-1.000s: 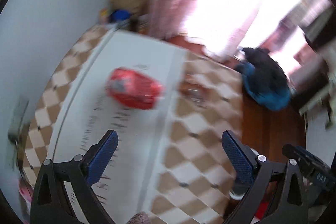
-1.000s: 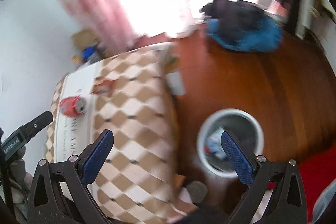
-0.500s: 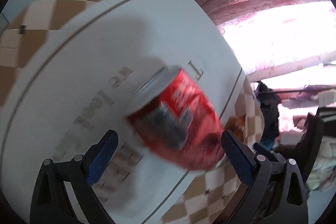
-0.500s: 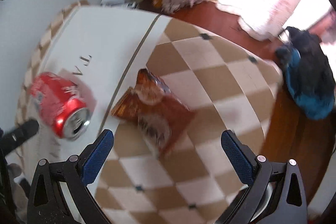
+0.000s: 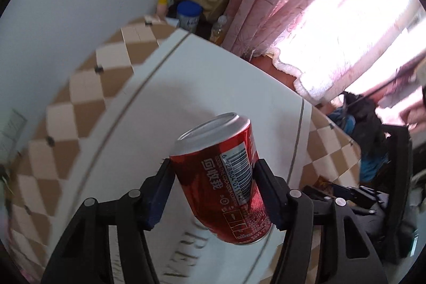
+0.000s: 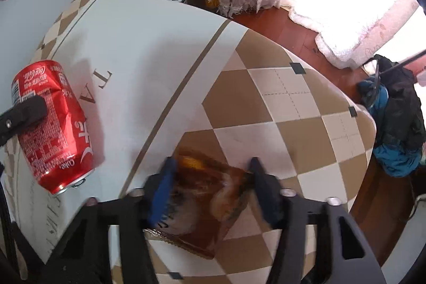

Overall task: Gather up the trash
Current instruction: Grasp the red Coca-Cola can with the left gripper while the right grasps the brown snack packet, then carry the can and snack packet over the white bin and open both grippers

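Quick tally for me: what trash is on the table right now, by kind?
Red soda can: 1, clamped in the left claw
Brown snack wrapper: 1, between the right claw's fingers
Total: 2

Left gripper (image 5: pixel 214 186) fingers pinch inward, clamped; right gripper (image 6: pixel 211 185) fingers are likewise drawn in, gripping.

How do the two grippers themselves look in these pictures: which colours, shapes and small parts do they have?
Both look alike. The left gripper has two black angular plastic arms with open triangular cut-outs, round silver screw heads at the joints, and dark blue pads on the inner faces of the fingers. The right gripper has the same black frame, silver screws and blue pads. No cables, sleeves or printed markings are visible.
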`<move>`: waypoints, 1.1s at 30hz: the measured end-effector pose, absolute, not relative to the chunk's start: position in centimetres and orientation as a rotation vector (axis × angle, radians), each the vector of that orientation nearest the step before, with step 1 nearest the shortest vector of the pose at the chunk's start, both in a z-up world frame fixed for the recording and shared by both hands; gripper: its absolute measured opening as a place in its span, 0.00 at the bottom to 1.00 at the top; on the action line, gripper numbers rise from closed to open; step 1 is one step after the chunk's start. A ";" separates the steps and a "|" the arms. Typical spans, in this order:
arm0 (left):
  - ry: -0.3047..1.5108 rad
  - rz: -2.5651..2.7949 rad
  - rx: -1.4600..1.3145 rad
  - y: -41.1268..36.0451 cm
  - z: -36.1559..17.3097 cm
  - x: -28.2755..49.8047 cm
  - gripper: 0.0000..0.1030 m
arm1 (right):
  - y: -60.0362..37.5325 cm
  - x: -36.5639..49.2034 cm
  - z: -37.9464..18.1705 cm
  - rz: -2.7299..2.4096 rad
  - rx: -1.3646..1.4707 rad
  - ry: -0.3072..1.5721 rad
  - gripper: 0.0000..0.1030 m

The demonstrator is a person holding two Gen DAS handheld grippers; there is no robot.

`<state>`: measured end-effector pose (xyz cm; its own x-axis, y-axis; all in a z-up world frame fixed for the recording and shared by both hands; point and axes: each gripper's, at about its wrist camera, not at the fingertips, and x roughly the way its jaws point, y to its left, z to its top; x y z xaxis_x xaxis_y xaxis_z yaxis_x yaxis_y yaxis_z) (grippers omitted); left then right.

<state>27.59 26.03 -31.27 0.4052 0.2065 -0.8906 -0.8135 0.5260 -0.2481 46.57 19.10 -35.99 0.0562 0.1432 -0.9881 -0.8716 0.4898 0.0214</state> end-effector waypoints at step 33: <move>0.775 0.323 -0.246 -2.4 -12.5 29.5 0.54 | -15.0 41.3 -15.6 0.678 -0.089 1.048 0.38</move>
